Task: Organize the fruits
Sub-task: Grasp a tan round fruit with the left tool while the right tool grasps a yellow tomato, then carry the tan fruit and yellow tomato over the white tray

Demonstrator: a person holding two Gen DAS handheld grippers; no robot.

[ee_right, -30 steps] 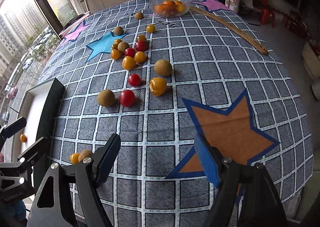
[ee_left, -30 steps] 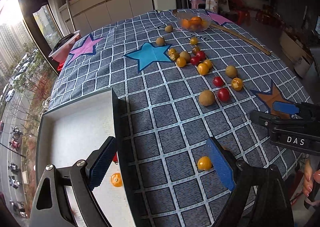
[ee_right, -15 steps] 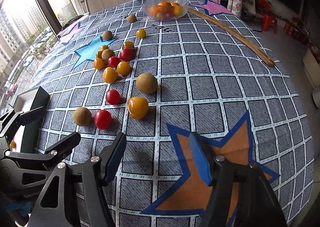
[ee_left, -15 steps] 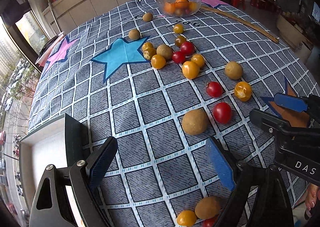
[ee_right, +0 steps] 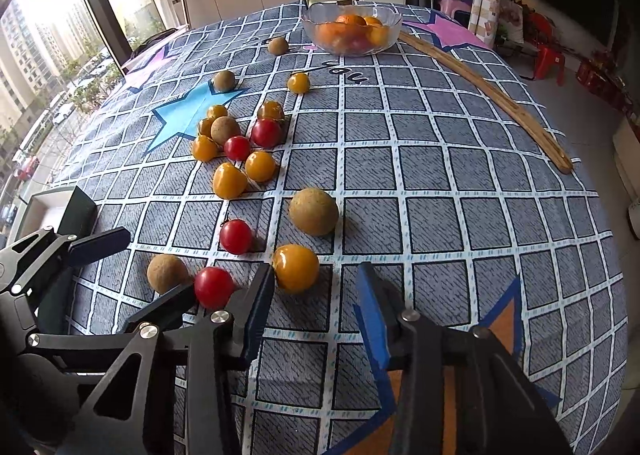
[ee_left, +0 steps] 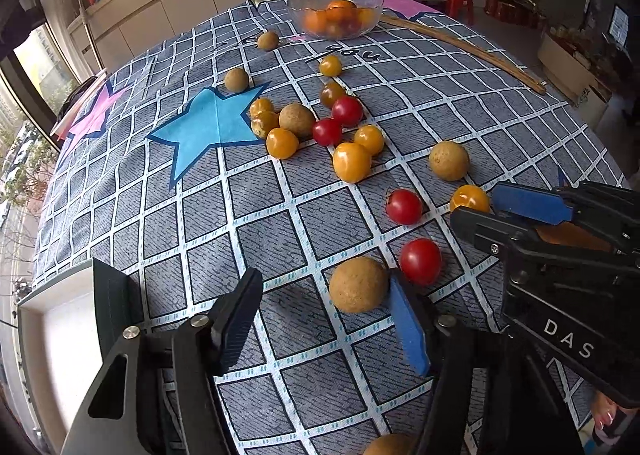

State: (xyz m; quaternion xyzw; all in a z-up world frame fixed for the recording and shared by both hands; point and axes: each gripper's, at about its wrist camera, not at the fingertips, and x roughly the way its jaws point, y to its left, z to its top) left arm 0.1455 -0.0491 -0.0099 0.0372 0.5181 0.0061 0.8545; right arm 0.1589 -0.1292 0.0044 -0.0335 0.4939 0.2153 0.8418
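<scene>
Several small fruits lie loose on the checked tablecloth (ee_left: 256, 191). My left gripper (ee_left: 323, 278) points down at a brown round fruit (ee_left: 358, 285), which sits between its fingers close to the blue pad (ee_left: 406, 331). The black pad (ee_left: 238, 311) is still well apart from it, and the jaws are closing. My right gripper (ee_right: 315, 271) has a yellow tomato (ee_right: 296, 267) just inside its fingertips, beside the black finger (ee_right: 260, 301). Its jaws are closing too, with a gap to the blue pad (ee_right: 370, 315). A red tomato (ee_left: 420, 261) lies between the two grippers.
A glass bowl (ee_right: 352, 29) of oranges stands at the far edge, with a long wooden stick (ee_right: 488, 99) to its right. A tight cluster of fruits (ee_left: 320, 127) lies mid-table. A white tray (ee_left: 52, 335) with a dark wall sits at the near left. A hand shows at the lower right.
Both grippers have moved forward and down to the nearest fruits, and both sets of jaws have narrowed. The tray has slid to the left edge of the left wrist view.
</scene>
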